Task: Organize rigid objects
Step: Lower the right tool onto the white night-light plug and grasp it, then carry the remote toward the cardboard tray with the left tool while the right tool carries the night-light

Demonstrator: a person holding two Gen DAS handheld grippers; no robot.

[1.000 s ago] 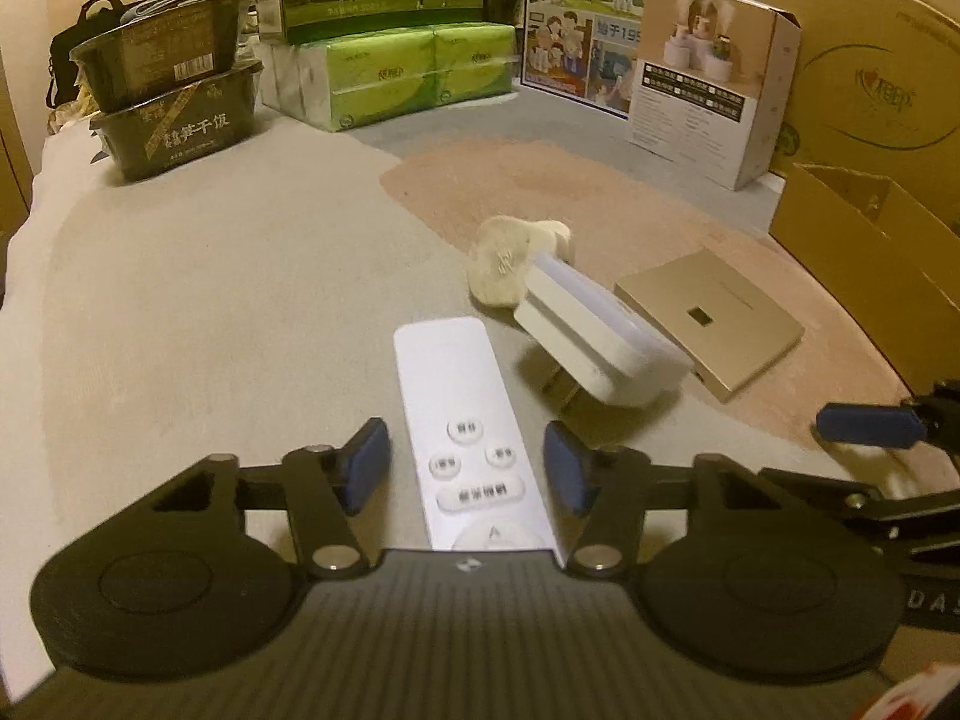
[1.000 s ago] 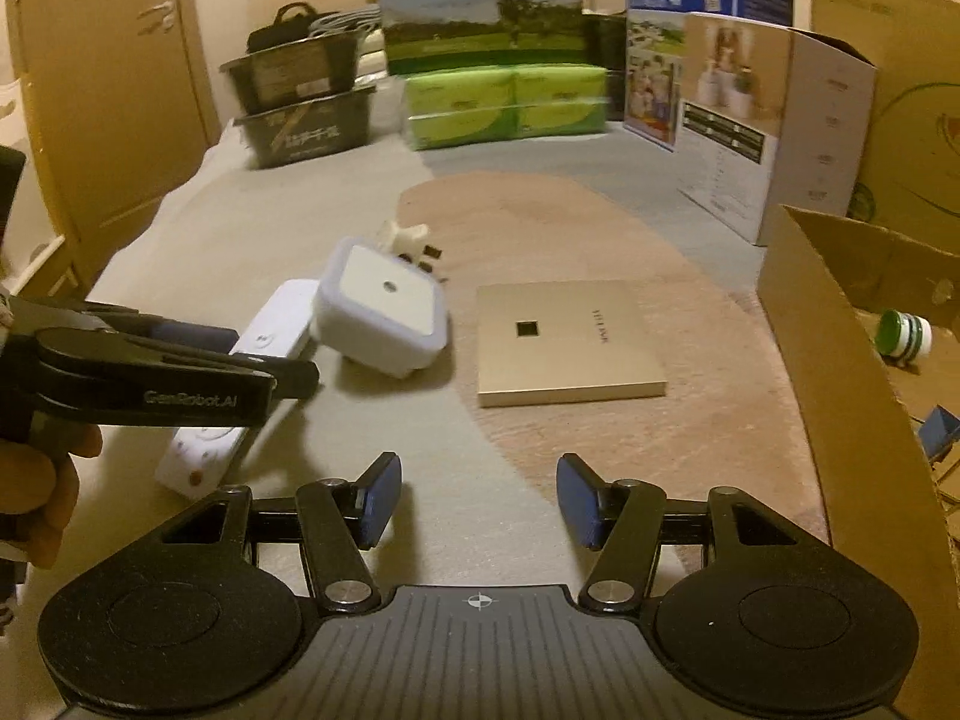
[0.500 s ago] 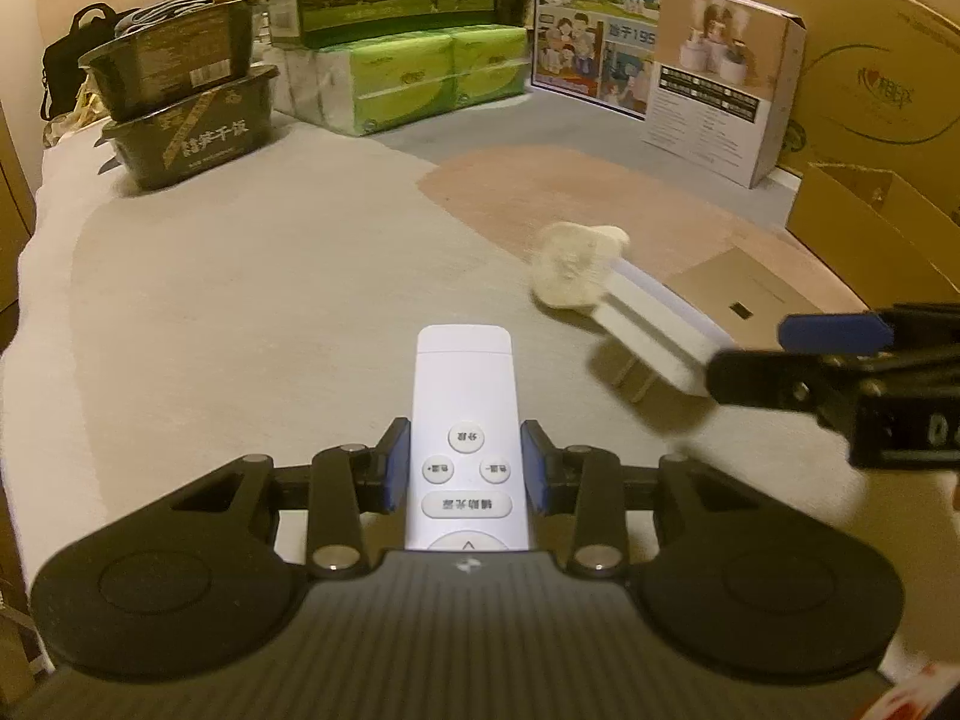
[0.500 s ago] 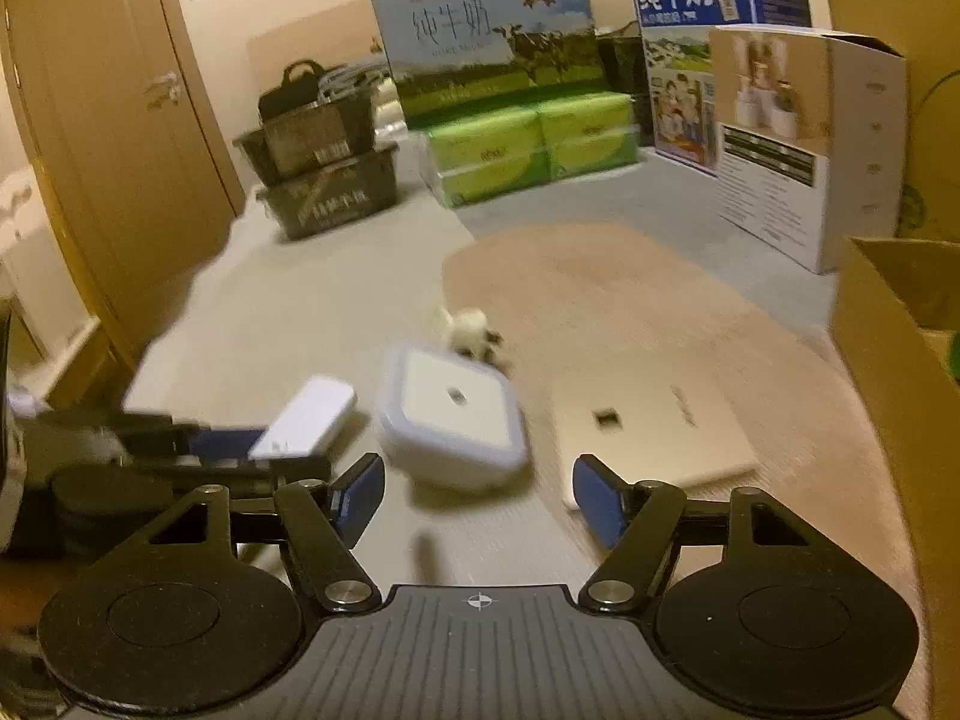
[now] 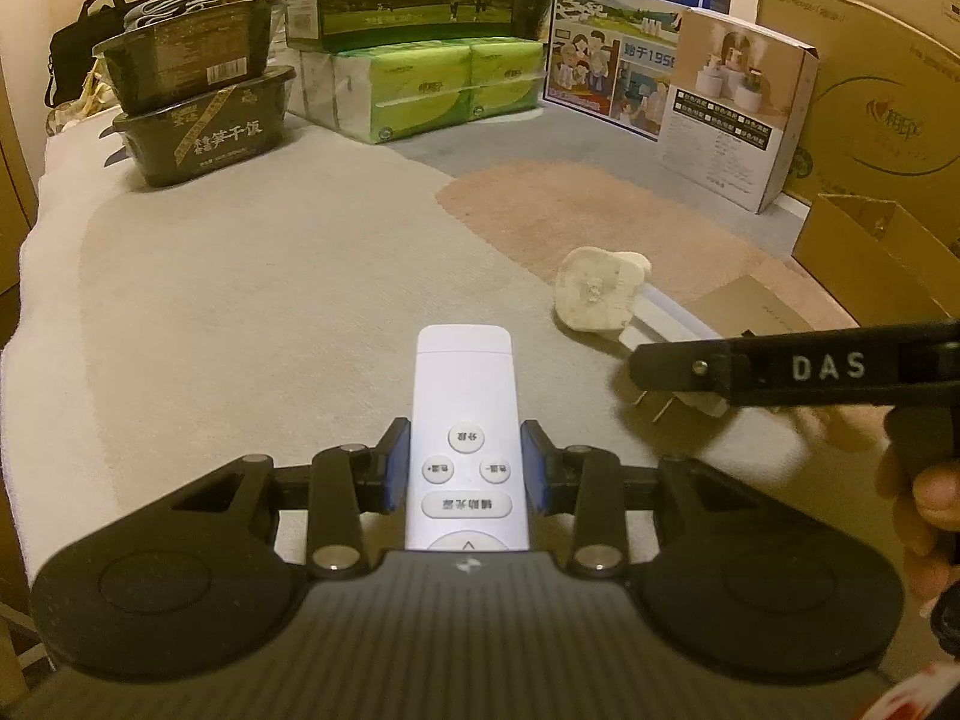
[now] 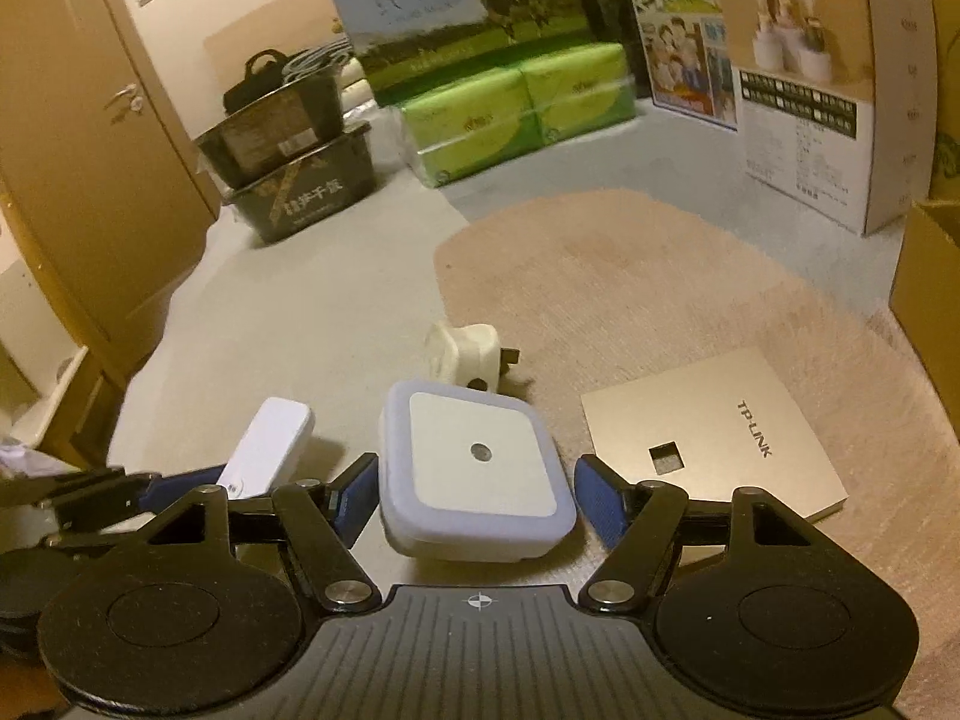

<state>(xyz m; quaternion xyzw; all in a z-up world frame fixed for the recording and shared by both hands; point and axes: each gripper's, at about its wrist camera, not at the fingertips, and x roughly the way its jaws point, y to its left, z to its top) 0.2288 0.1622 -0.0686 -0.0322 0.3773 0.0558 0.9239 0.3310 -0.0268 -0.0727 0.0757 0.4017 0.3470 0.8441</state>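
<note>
Remote clamped across its narrow width by the left hand-held gripper, blue pads pressed on both long edges beside the buttons. Judged light, stiff and smooth-sided: hard plastic, liable to slide lengthwise if the squeeze slackens, yet hardly fragile. Gripped towards the button end, so the far end overhung the pads; a hold nearer the middle would probably balance better. Ran with its long axis straight along the fingers, plain end pointing away over the mat, buttons facing up. Could not tell from either view whether lifted clear of the mat or resting on it.

Night light sat between the fingers of the right hand-held gripper, jaws wide and not closed on it: right pad plainly apart from its side, left pad close beside it. Squarish, no real long axis; white face with a small sensor dot turned up towards the camera, body tilted, propped on plug prongs seen beneath it in the left wrist view. Judged light and rigid, with rounded, slick rims; best taken on two opposite flat sides, low on the body, away from the prongs.

Adapter just behind the night light; flat gold panel near on the right.
</note>
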